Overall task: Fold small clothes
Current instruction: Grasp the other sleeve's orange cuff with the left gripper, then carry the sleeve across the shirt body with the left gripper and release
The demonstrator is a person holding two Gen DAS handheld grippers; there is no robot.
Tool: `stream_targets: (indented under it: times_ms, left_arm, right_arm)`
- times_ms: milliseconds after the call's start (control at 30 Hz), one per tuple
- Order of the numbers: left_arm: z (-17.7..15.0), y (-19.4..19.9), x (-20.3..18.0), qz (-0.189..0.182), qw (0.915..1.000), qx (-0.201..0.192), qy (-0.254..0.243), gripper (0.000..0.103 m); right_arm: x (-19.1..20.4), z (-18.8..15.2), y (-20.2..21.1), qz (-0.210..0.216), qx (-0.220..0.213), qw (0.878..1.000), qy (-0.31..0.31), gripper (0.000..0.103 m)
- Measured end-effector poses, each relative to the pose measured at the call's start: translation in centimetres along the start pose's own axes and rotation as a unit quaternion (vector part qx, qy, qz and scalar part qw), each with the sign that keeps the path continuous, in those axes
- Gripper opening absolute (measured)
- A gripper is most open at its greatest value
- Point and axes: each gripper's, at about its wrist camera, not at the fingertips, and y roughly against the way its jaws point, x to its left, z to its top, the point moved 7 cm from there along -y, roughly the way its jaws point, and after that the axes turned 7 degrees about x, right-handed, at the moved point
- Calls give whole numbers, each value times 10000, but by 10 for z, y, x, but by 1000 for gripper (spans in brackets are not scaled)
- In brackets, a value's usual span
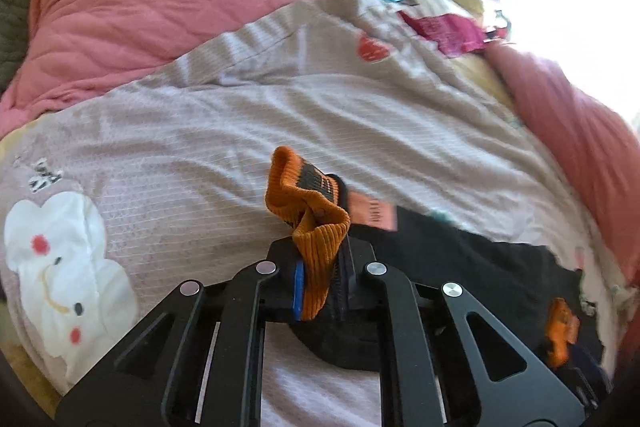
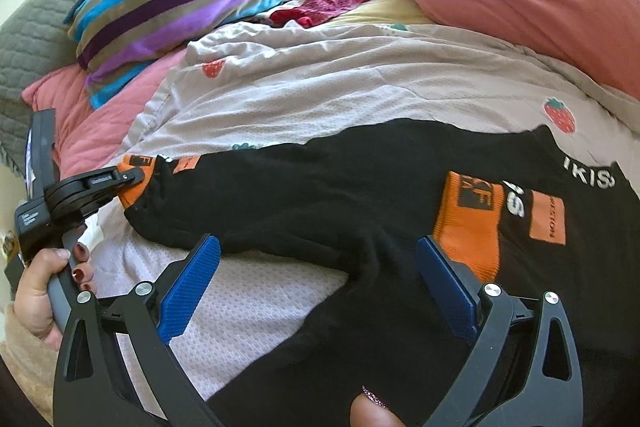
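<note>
The black garment (image 2: 320, 195) runs left-right across the bed (image 2: 320, 91): left gripper (image 1: 320, 275) pinches its orange cuff (image 1: 308, 211), right gripper (image 2: 320, 283) gapes empty above its lower edge.

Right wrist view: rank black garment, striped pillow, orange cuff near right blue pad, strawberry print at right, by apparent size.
1. black garment
2. striped pillow
3. orange cuff, though nearness to the camera inflates it
4. strawberry print

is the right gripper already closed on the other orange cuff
No, the right gripper stands open, its blue pads apart over the black garment, with the orange cuff beside one pad, ungripped.
</note>
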Motion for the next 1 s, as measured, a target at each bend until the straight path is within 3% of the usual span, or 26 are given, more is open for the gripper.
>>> stream_targets:
  times_ms: [200, 500, 800, 1000]
  left_arm:
    - [0, 19, -28, -701, 9970, -200, -251, 4]
    - [-12, 36, -76, -1255, 9878, -341, -862, 4]
    - [-31, 49, -115, -2078, 9699, -264, -1244, 4]
    - [-41, 63, -139, -2430, 9593, -283, -1410, 4]
  right_arm:
    - [-25, -7, 10, 10, -67, 9992, -403, 98]
    - [-67, -26, 27, -68, -181, 9942, -1057, 98]
    - [-101, -44, 40, -396, -238, 9901, -1328, 98]
    - [-121, -55, 51, -497, -291, 9865, -1532, 98]
